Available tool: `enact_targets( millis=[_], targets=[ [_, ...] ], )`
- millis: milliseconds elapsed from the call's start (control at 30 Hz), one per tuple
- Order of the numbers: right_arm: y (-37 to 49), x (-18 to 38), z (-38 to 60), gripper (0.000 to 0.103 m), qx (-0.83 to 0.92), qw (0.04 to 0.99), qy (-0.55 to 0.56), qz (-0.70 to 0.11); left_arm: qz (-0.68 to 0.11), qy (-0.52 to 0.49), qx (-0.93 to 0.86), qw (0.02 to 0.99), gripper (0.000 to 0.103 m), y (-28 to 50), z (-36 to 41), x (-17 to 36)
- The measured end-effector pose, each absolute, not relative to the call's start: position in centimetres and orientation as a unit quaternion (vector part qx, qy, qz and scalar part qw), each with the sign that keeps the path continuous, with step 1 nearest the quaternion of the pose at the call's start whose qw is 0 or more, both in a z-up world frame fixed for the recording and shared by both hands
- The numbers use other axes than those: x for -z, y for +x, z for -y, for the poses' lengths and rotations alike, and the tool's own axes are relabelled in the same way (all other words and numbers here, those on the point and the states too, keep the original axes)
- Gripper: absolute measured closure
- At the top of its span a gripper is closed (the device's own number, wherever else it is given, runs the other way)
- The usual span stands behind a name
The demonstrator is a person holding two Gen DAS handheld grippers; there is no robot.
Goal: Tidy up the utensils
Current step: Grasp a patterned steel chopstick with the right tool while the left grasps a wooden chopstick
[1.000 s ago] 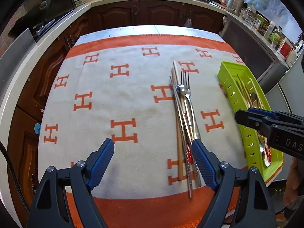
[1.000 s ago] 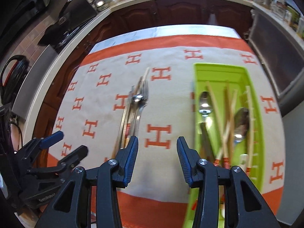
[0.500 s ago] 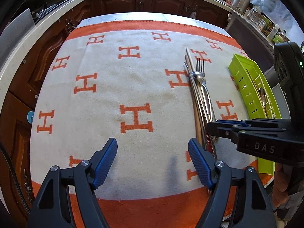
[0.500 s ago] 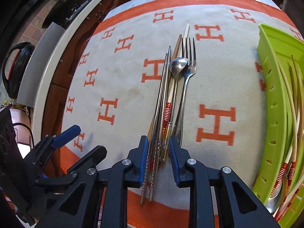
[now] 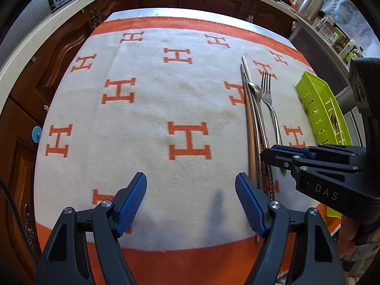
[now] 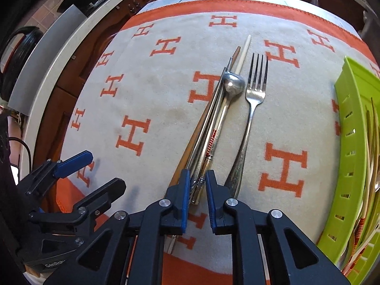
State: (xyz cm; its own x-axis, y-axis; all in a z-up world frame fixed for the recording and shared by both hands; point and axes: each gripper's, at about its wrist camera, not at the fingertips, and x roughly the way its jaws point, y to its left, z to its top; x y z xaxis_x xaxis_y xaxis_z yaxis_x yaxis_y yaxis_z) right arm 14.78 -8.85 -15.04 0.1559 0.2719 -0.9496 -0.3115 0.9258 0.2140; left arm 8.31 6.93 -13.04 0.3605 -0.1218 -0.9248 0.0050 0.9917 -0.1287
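Right tongs point(image 6: 197, 185) closing around spoon point(image 6: 215, 128) handle, contact unclear; left tongs point(image 5: 191, 199) apart, empty.

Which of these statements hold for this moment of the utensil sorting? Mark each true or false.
1. The fork lies in the green tray. False: it lies on the cloth, left of the tray.
2. The left hand-held gripper is open with nothing between its jaws. True.
3. The right hand-held gripper has the fork's handle between its jaws. False: its jaws have just been closing around the bundled handles of the spoon and the loose chopsticks; the fork's handle lies outside them, to the right.
4. The green tray already holds sorted chopsticks. True.
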Motion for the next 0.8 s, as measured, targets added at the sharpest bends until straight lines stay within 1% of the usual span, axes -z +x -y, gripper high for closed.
enact_targets(
  millis=[133,233,267,333,433,800],
  targets=[
    [14.8,15.0,7.8,0.089,-0.188,0.766,-0.047,-0.613,-0.565,-0.055,0.035,0.823,0.028,8.3,-7.3,13.1],
    [15.1,15.2,7.6,0.089,-0.184,0.765,-0.049,-0.615,-0.567,-0.056,0.036,0.821,0.028,8.4,-7.4,13.2],
    [15.2,15.2,7.7,0.089,-0.182,0.765,-0.046,-0.616,-0.567,-0.056,0.037,0.821,0.028,8.4,-7.3,13.2],
    [15.3,15.0,8.0,0.093,-0.179,0.768,-0.040,-0.614,-0.566,-0.054,0.038,0.822,0.028,8.4,-7.2,13.1],
    [15.2,14.7,8.9,0.097,-0.176,0.768,-0.024,-0.615,-0.564,-0.053,0.040,0.823,0.028,8.4,-7.1,12.9],
    [13.6,12.0,12.5,0.097,-0.176,0.790,0.032,-0.586,-0.571,-0.050,0.072,0.816,0.028,9.8,-4.7,12.9]
  ],
)
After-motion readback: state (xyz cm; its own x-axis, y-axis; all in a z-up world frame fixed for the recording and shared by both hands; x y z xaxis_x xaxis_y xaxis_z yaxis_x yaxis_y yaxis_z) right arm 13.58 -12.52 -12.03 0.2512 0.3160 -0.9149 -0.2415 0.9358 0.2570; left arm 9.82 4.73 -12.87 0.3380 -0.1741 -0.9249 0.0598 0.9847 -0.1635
